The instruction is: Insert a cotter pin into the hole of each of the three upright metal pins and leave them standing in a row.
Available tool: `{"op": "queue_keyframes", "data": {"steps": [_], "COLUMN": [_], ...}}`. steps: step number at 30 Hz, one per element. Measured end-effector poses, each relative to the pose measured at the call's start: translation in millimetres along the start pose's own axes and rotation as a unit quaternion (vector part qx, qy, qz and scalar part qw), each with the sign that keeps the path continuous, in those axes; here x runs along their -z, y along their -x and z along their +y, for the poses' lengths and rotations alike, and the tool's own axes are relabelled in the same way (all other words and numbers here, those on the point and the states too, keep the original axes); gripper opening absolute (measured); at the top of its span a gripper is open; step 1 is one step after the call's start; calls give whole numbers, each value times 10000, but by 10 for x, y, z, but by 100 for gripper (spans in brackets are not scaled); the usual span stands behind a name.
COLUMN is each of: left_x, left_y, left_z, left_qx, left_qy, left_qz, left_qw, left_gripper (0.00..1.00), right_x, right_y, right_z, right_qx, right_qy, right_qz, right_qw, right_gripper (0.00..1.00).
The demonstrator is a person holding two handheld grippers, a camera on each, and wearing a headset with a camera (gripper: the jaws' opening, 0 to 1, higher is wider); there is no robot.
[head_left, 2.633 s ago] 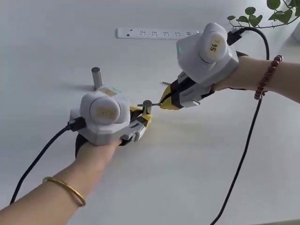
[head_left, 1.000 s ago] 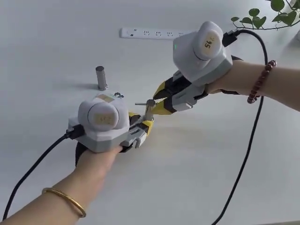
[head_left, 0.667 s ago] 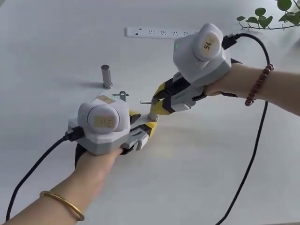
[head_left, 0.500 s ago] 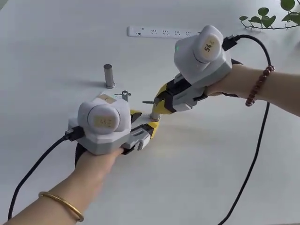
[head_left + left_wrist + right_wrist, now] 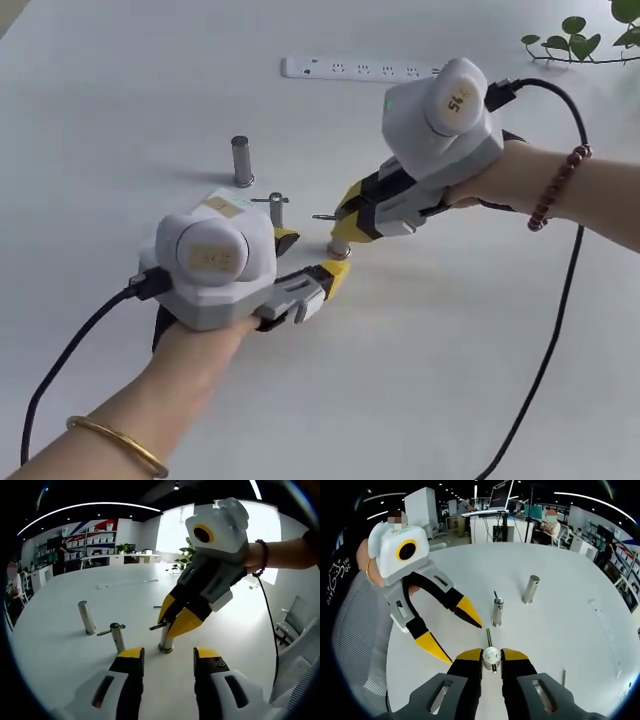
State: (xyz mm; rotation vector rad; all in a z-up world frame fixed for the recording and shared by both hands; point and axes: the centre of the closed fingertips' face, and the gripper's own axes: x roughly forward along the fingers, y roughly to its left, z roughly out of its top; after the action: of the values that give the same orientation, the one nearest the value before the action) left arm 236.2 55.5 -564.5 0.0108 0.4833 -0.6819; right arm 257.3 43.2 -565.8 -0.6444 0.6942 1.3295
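Right gripper view: right tongs (image 5: pixel 491 654) clench an upright metal pin (image 5: pixel 491 658) holding a cotter pin (image 5: pixel 489 637); left tongs (image 5: pixel 464 643), released, face them.

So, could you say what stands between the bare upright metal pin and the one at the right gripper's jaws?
Another upright metal pin, a cotter pin through its hole, clearest in the left gripper view.

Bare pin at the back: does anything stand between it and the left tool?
Yes. The middle pin, with its cotter pin already through, stands almost on the line from the open left tool to the bare pin. The near pin, held by the right tool, is off that line.
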Motion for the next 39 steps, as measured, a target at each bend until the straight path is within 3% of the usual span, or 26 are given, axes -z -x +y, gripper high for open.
{"op": "queue_keyframes", "data": {"steps": [13, 20, 33, 39], "left_x": [-64, -53, -114, -134], "left_y": [258, 360, 445, 466], "left_z": [8, 43, 128, 167], "left_qx": [130, 112, 64, 13], "left_qy": [-206, -343, -160, -151], "left_qz": [-57, -84, -219, -267], "left_qw": [9997, 9993, 9996, 9995], "left_gripper": [45, 50, 58, 58], "right_x": [8, -25, -56, -14], "right_y": [1, 30, 17, -11], "right_z": [-11, -63, -190, -178], "right_qx": [-113, -42, -60, -124], "right_qy": [64, 77, 139, 183], "right_qz": [-78, -125, -105, -11], "right_qw": [9999, 9999, 9998, 9998], "right_gripper": [8, 8, 8, 8]}}
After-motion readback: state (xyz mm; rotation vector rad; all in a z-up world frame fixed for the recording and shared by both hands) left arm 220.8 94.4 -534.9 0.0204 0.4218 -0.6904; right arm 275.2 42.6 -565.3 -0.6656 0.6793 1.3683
